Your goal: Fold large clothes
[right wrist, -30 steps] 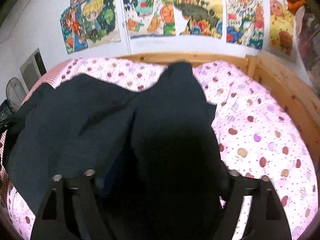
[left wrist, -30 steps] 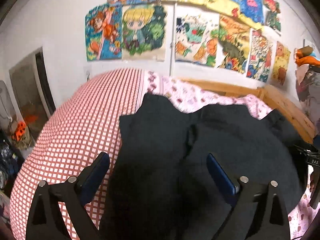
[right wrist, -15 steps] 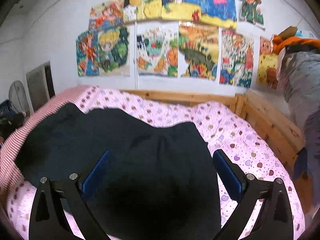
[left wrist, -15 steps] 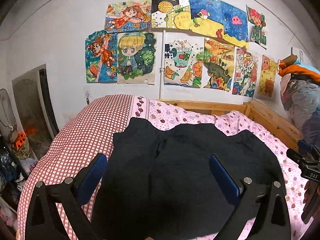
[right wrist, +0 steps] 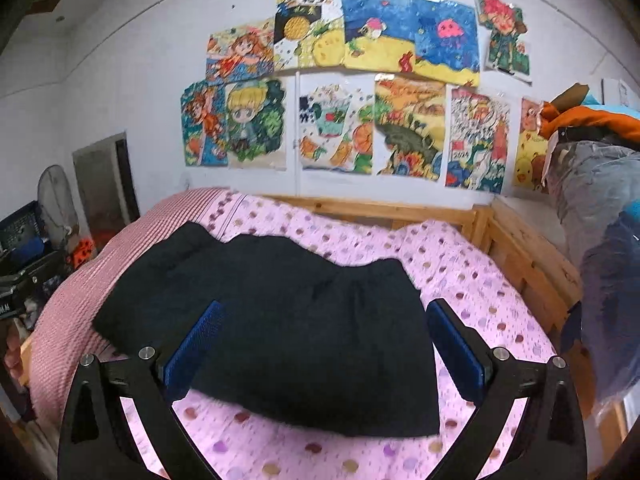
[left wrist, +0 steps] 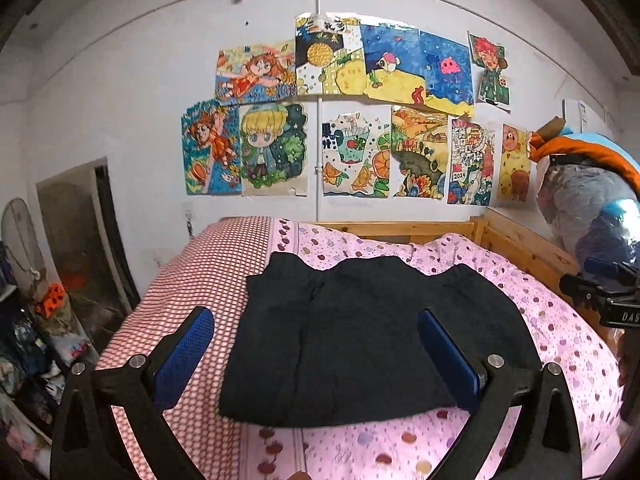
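Dark garment (left wrist: pixel 368 336) lies folded into a broad, roughly rectangular stack on the bed (left wrist: pixel 560 336), resting mostly on the pink dotted sheet (left wrist: pixel 400 448); its left edge sits at the seam with the red-and-white checked cover (left wrist: pixel 192 276). Far edge of the stack is uneven, with two raised humps; near edge is straighter and thicker, showing layered cloth. Left gripper (left wrist: pixel 316 354): jaws spread wide, blue pads on either side of the view, nothing between them; both fingers held above the bedding and clear of the cloth. Right gripper (right wrist: pixel 324 346): jaws likewise at full spread, empty; the garment (right wrist: pixel 288 320) appears behind and below the fingers, not touched by either pad as far as the right wrist view shows. The right gripper's black body is also visible at the right edge of the left wrist view, off the bed's side. Wooden bed frame (right wrist: pixel 528 264) runs along the head and right side of the mattress. Wall behind carries a cluster of coloured drawings (left wrist: pixel 352 120). Bagged bundle with an orange item on top (left wrist: pixel 592 200) stands at right; clutter and a fan (right wrist: pixel 56 204) at left, beside a dim doorway (left wrist: pixel 76 232).
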### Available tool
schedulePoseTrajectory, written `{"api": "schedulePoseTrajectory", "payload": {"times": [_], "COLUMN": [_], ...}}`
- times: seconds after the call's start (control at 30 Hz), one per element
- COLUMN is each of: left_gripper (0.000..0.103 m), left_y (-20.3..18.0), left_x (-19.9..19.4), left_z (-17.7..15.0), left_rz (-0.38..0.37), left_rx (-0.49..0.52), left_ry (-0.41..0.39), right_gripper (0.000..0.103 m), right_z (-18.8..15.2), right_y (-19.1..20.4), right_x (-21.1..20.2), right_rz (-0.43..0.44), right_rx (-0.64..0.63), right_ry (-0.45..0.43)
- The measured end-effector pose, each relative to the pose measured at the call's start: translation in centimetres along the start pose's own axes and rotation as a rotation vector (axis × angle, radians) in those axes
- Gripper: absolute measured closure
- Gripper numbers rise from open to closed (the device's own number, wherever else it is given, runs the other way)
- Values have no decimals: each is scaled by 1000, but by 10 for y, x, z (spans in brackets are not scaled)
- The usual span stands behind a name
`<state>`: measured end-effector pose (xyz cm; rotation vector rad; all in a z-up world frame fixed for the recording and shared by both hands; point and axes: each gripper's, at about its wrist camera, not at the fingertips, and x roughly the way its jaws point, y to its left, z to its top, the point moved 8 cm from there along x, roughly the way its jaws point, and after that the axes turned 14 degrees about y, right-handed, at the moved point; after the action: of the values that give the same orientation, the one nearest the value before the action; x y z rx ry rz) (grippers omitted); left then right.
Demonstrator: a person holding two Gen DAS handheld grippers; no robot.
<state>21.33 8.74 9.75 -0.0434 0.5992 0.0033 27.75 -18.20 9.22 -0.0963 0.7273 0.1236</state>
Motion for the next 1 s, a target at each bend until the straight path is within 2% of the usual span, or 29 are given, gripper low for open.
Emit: {"api": "schedulePoseTrajectory", "payload": {"times": [0.13,0.2,0.43,0.63,0.8,1.0], "left_gripper": [0,0,0,0,0,0], "left_y": [-2,-3,-3,-5,-3,2], "left_x": [-26,-38,-59,-71,-82,-86], "left_z": [-7,-10,-33,-58,-77,-100], "left_rz": [-10,-18,-2,30,40,68], "left_rx": [1,-4,-12,1,4,8], "left_ry": [-17,-21,-12,-32,-53,-37], "right_gripper": [3,3,3,3,3,3], "right_z": [-9,-14,-38,-66,-91,-118], "right_y": [9,12,35,57,64,66], "right_x": [-14,-26,-65,-95,-99,-99], "right_rz": [20,28,45,57,67,42], "right_rx": [-14,2,-18,-49,-49,-49], "right_ry": [95,105,-7,-147,-186,-204]}}
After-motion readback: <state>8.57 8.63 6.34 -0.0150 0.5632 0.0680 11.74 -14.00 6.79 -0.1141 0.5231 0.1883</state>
